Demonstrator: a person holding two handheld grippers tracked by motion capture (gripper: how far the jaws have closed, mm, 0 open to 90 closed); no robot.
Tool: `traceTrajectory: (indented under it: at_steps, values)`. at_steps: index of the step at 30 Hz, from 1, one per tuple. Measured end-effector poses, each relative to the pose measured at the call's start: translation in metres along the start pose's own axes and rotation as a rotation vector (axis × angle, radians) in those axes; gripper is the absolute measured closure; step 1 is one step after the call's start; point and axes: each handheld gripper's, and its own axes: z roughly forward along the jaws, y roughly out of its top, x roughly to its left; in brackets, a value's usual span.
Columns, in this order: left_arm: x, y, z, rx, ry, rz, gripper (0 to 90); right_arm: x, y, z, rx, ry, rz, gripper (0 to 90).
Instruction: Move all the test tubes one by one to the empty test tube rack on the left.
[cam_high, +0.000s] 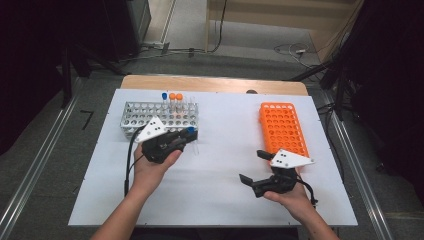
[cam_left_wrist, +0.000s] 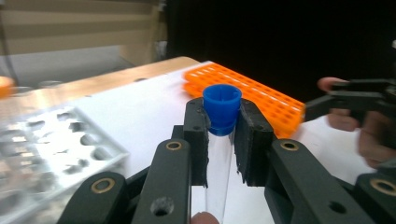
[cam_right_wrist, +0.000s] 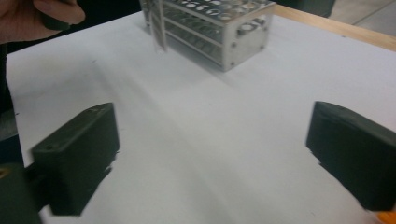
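The tube (cam_left_wrist: 219, 158) is gripped just below its blue cap (cam_left_wrist: 222, 105) by the clenched left gripper (cam_high: 186, 137), beside the near right corner of the metal rack (cam_high: 137, 117), where 3 capped tubes (cam_high: 172, 102) are seated. The orange rack (cam_high: 282, 127) is noted well apart, nothing between. The tube's long axis runs along the jaws, cap outermost; its body is clear. The right gripper (cam_high: 252, 167) is released, empty.

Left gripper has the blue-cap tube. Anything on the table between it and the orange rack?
Nothing visible on the sheet between them. The left gripper is shut on the tube near the metal rack. The orange rack lies across bare white surface. The right gripper, jaws open and empty, sits in front of that rack, beside the straight path.
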Motion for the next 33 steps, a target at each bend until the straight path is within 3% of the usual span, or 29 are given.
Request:
traceTrajectory:
  at_steps: [8, 17, 25, 33]
  values:
    - [0.038, 0.019, -0.014, -0.027, 0.112, -0.001, 76.9, -0.023, -0.022, -0.031, 0.002, -0.072, 0.056, 0.0]
    - [0.077, 0.037, -0.016, -0.055, 0.221, -0.01, 76.9, -0.036, -0.046, -0.056, -0.001, -0.134, 0.089, 0.0]
    - [0.112, 0.046, -0.008, -0.058, 0.318, -0.024, 76.9, -0.044, -0.056, -0.064, 0.003, -0.169, 0.092, 1.5]
    - [0.138, 0.037, 0.008, -0.062, 0.414, -0.049, 76.9, -0.046, -0.058, -0.064, -0.003, -0.183, 0.096, 1.5]
